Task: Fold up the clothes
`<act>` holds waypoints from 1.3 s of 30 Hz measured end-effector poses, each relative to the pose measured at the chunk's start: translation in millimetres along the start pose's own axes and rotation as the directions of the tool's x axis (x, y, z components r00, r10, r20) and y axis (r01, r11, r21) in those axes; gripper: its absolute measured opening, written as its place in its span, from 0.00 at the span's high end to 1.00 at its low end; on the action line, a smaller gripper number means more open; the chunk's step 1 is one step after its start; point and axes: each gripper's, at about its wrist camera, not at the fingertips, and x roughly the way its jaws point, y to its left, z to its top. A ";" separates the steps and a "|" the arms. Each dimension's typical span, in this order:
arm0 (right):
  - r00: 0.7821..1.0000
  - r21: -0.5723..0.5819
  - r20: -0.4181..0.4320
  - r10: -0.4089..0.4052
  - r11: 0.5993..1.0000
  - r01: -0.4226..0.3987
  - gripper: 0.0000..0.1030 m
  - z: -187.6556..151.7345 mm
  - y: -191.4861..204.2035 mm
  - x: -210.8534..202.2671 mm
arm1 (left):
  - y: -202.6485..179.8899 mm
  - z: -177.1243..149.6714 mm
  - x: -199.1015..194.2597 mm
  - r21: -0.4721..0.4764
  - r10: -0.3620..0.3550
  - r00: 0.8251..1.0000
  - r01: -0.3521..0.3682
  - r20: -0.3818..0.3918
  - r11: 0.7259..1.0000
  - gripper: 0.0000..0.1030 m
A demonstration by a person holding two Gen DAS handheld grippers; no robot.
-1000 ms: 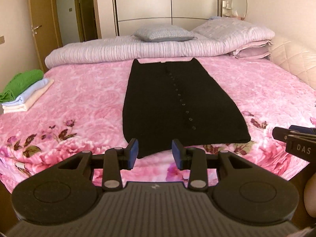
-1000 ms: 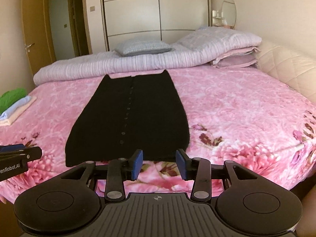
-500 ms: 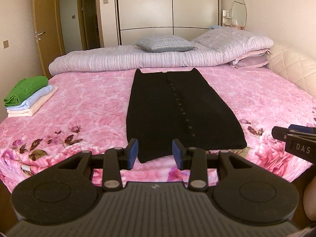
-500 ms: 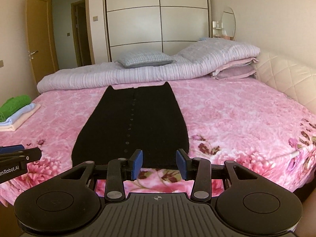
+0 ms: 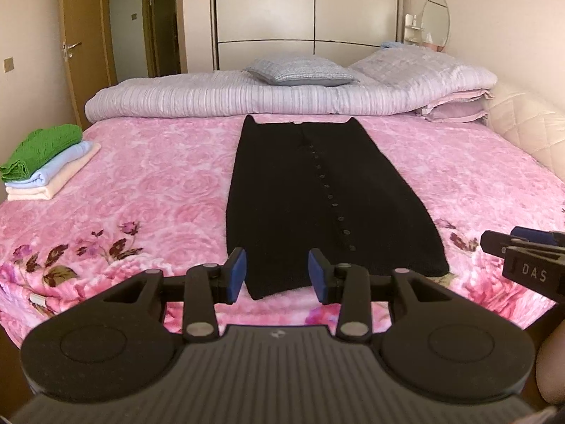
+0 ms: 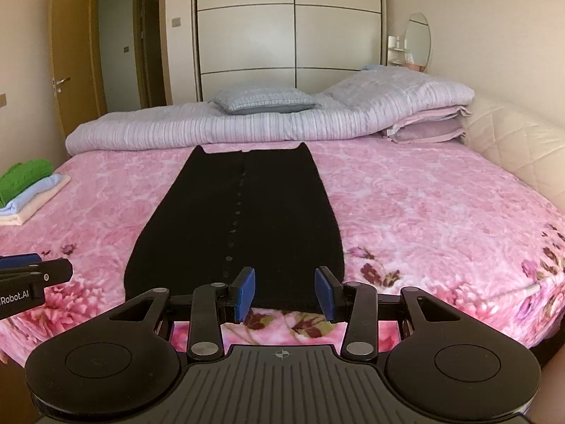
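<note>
I have both claws hovering off the near edge of the bed (image 5: pixel 148 183), each with its jaws apart and nothing between them: left claw (image 5: pixel 277 275), right claw (image 6: pixel 285 294). The black garment (image 5: pixel 317 194) lies flat and long down the middle of the frame, its button line running away from me and its near hem just past the pads. It looks narrowed already, though I can't tell. My worry: pinching only the top layer, or snagging the pink cover, would drag the knit crooked. A folded stack (image 5: pixel 42 162) sits at the left.
</note>
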 end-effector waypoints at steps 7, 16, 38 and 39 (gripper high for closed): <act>0.999 -0.010 -0.041 0.010 1.000 -0.010 0.59 9.6 0.9 27.4 | 4.7 10.1 23.9 -0.011 0.007 0.999 -0.007 -0.033 1.000 0.66; 0.997 -0.004 -0.077 0.014 1.000 -0.015 0.59 13.1 -6.7 51.4 | 7.6 9.9 45.4 -0.004 -0.001 0.997 0.001 -0.074 1.000 0.66; 0.931 0.624 -0.245 0.271 0.779 -0.063 0.59 -47.1 -174.1 162.3 | 120.5 -41.6 181.2 -0.551 -0.293 0.927 0.120 -0.236 0.826 0.65; 0.925 0.660 -0.235 0.297 0.748 -0.073 0.59 -48.0 -180.2 168.7 | 123.6 -42.6 188.2 -0.574 -0.304 0.924 0.122 -0.232 0.809 0.65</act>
